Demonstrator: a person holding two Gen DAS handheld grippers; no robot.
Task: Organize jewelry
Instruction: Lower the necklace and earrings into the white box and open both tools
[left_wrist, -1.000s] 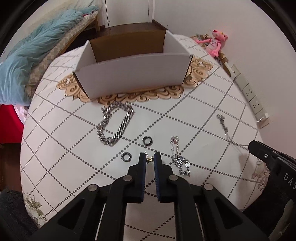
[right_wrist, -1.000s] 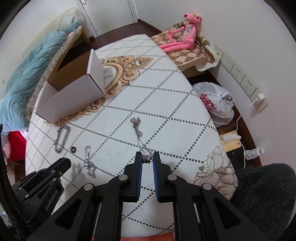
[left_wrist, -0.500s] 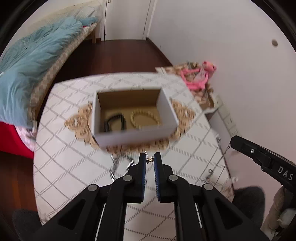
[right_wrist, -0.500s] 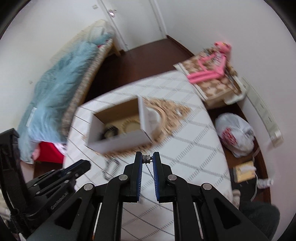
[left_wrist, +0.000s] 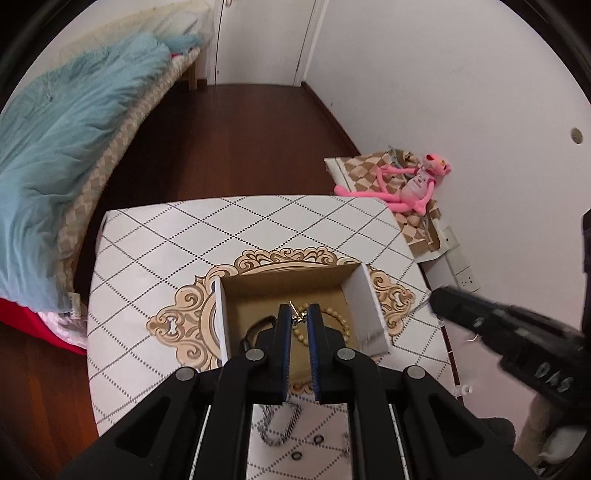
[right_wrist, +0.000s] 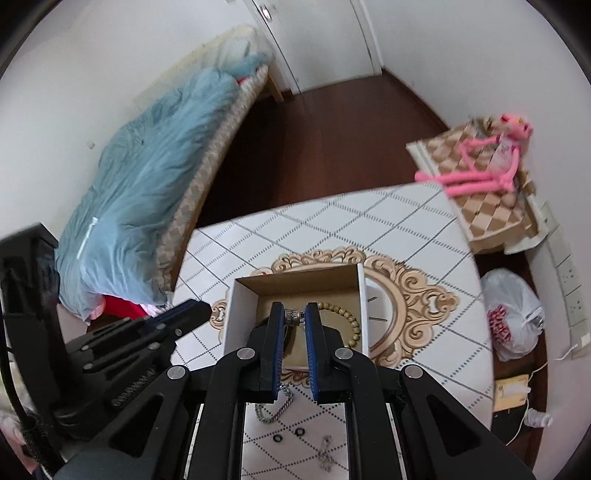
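2 grippers over the box (left_wrist: 371, 314), each pinching one end of a thin chain.
L gripper (left_wrist: 299, 321) clamps the small clasp (left_wrist: 297, 314); R gripper (right_wrist: 294, 318) grips the silver end piece (right_wrist: 291, 316). Bead bracelet (right_wrist: 351, 321) lies inside box; thick chain (right_wrist: 275, 408) & 2 black rings (right_wrist: 288, 435) on table (left_wrist: 258, 229) nearer the cams.

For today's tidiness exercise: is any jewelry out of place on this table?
Yes. A silver chain bracelet, two black rings and a small chain lie on the tablecloth, outside the cardboard box holding the beaded bracelet.
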